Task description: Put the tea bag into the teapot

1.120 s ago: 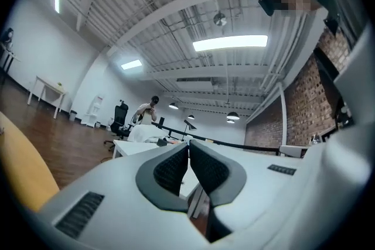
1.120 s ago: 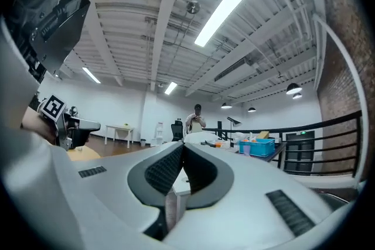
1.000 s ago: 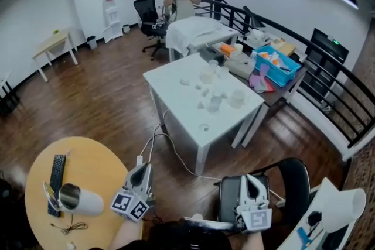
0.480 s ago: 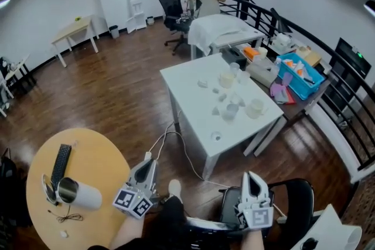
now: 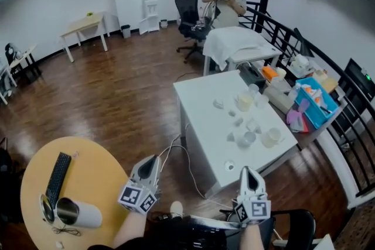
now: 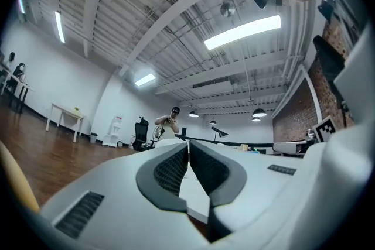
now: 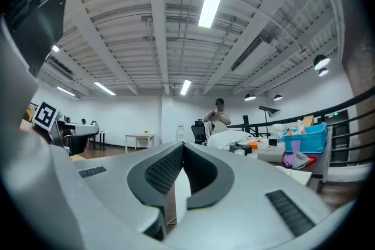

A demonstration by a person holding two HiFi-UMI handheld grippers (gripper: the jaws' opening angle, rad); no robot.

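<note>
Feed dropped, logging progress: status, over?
Left gripper shut, empty. Right gripper shut, empty. Tea things on white table ahead, none touched; tea bag too small to spot. White cable on floor before table.

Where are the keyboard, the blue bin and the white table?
keyboard (image 5: 57,177): head view, middle of the keys.
blue bin (image 5: 326,113): head view, its wall.
white table (image 5: 208,132): head view, bare top at left.

The head view looks steeply down, with the white table (image 5: 214,126) well ahead. Both gripper views sit low, facing level along their fingers (image 6: 170,171) toward that table and the person (image 5: 229,0) beyond it.
</note>
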